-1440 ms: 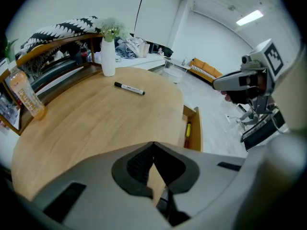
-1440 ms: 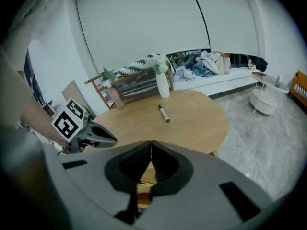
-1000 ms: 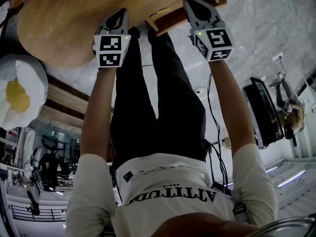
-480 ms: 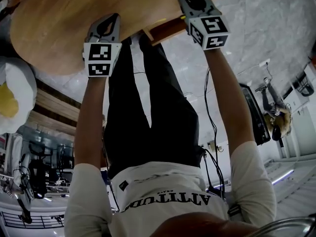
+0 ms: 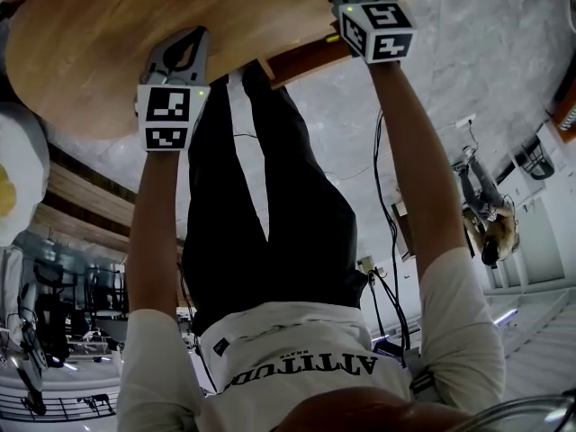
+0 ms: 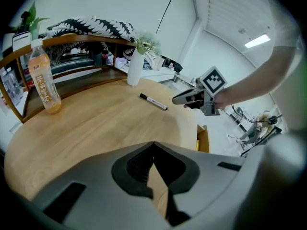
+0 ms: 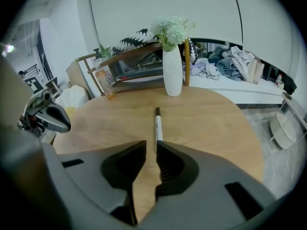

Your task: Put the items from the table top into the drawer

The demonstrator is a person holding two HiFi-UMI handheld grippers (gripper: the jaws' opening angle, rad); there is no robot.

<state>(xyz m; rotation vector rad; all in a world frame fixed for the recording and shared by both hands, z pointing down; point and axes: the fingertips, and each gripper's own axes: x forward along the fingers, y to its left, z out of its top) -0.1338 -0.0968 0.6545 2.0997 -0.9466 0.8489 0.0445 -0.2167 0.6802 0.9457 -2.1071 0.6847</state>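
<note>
- The marker (image 7: 157, 123) lies on the table (image 7: 216, 123), its near end just ahead of my right claw (image 7: 150, 145).
- That claw, jaws slightly apart and empty, has just reached out over the table toward it, so the grasp likely comes next.
- My left claw (image 6: 154, 145) is closed on nothing.

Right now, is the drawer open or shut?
Open: the drawer sticks out past the table edge, its inside showing.

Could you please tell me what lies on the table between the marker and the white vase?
Nothing: only bare wooden table top separates the marker from the white vase, as the right gripper view shows.
</note>
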